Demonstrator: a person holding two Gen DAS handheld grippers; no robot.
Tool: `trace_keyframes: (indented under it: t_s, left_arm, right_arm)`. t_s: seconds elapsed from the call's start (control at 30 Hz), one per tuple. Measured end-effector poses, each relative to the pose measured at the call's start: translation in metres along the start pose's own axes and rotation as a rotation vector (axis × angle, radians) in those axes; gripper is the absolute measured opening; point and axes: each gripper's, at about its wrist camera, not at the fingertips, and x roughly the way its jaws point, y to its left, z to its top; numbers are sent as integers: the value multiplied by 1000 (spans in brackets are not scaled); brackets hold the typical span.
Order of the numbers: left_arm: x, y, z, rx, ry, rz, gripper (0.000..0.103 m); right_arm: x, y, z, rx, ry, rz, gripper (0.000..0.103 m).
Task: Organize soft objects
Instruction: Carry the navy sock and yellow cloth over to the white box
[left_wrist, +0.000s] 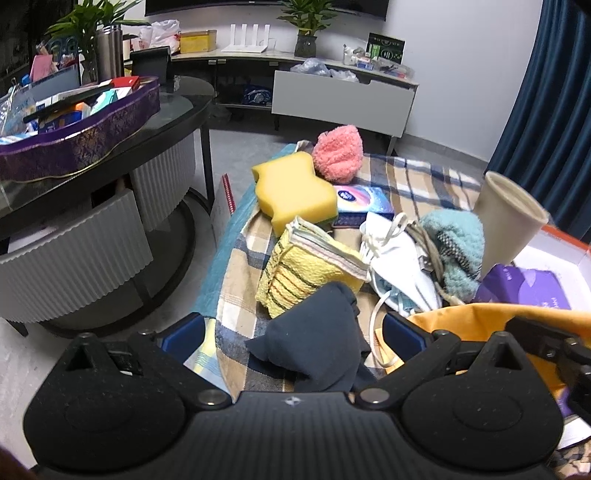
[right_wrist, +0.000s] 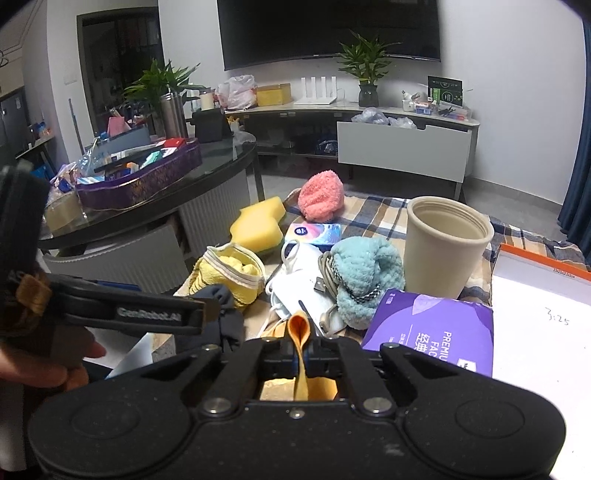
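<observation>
Right up close, the right tool (right_wrist: 303, 354) has its fingers squeezed shut on a fold of orange cloth (right_wrist: 301, 332), pinched into an upright ridge that runs lengthwise from the camera forward, its loop standing above the pads. Over on the left, the left tool (left_wrist: 291, 332) stands wide open, blue pads well apart, with a dark navy sock (left_wrist: 314, 332) bunched loosely between them; neither pad presses on it. That sock lies crumpled, its long axis running roughly away from the camera, on the plaid cloth (left_wrist: 424, 181). Just beyond it, a folded yellow striped towel (left_wrist: 306, 269), then a yellow sponge (left_wrist: 291, 188) and a fluffy pink sock (left_wrist: 338, 155) further back. To the right, a white mask (left_wrist: 395, 258) lies beside a teal fuzzy sock (left_wrist: 458, 240) tangled with a cable. A beige cup (right_wrist: 447, 243) stands upright beside a purple tissue pack (right_wrist: 432, 328), with a white box (right_wrist: 535, 314) at the far right.
</observation>
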Motion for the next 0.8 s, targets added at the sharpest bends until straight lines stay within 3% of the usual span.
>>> trace_keyframes:
  t_s: [0.13,0.2,0.3,0.37,0.43,0.8]
  left_arm:
    - [12,-1,-3,17,37,27,103]
    - [21,2,-6,11,54,23,96]
    - [29,5,-7,8,61,-45,74]
    - [30,6,-8,1,54,-90,47]
    - [25,4,-9,-2,49,-125,40]
    - [-32,-7,-4,22,-38,-179,34]
  right_arm:
    - [-2,-1,0,-5,-7,0,3]
    - [-2,-1,1,-6,-7,3,3]
    - [-3,-1,1,-10,-11,1,3]
    - [-6,0,2,-8,-17,3,3]
    - [-11,0,3,-6,-29,0,3]
    - [-43,-7,21,6,-116,1,3]
